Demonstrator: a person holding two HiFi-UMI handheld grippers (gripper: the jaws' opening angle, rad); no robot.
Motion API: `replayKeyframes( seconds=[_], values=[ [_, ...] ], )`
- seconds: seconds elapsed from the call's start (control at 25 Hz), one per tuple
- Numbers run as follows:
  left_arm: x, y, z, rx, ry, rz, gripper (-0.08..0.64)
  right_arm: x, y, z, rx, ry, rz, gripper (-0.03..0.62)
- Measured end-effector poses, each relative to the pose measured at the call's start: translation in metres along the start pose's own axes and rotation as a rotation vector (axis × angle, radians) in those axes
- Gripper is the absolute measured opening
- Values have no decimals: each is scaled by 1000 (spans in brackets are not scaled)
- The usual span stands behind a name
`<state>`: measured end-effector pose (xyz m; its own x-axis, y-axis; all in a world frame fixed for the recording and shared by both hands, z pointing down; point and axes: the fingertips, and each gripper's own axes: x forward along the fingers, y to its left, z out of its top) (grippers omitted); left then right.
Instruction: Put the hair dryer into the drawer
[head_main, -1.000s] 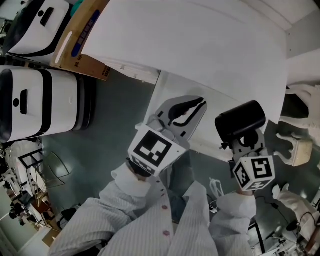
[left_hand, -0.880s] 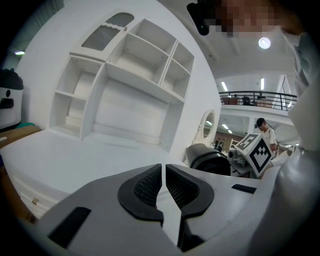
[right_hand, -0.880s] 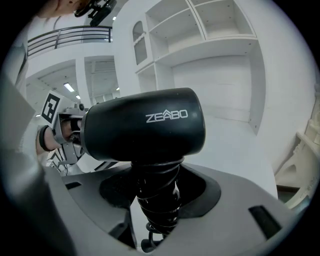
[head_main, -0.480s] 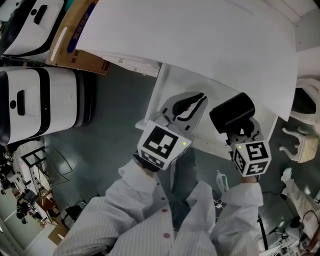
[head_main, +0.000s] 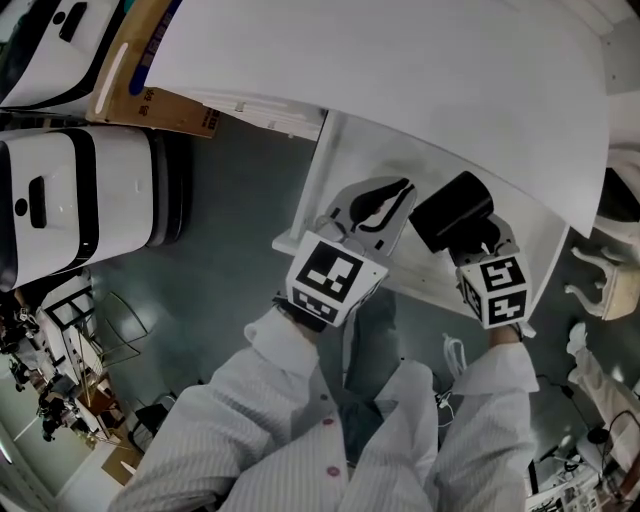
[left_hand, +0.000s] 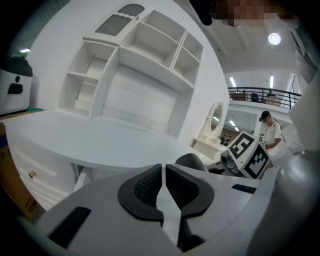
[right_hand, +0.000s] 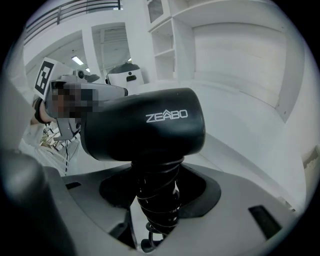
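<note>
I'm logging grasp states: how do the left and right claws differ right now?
The grey, black-padded left claw is empty; the grey right claw grips the black plastic hair dryer by its cord-wrapped handle. The left claw's pads meet; the right claw's stand apart around that handle. Both are over the open white drawer.

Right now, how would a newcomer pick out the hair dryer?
Under the white desk top, the drawer stands open. Over it the right hand-held gripper clamps the hair dryer by its cord-wrapped handle. Its black ZEABO-marked barrel stands out against the white furniture.
</note>
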<state>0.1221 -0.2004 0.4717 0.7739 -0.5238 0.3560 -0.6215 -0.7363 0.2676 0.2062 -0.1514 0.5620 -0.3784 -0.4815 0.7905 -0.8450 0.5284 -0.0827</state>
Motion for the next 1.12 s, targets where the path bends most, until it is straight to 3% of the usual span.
replayKeyframes(
  seconds=[0.28,0.8,1.12],
  values=[
    [8,9,-22,-6,33,1,32,27,-2,-20,-26,103,26,204],
    [17,14,-32,-8,54,-6,32,62,-5,-51,-113,301,55,204],
    [16,13,-37,-16,57,-1,32,69,-6,-56,-110,355,55,204]
  ],
)
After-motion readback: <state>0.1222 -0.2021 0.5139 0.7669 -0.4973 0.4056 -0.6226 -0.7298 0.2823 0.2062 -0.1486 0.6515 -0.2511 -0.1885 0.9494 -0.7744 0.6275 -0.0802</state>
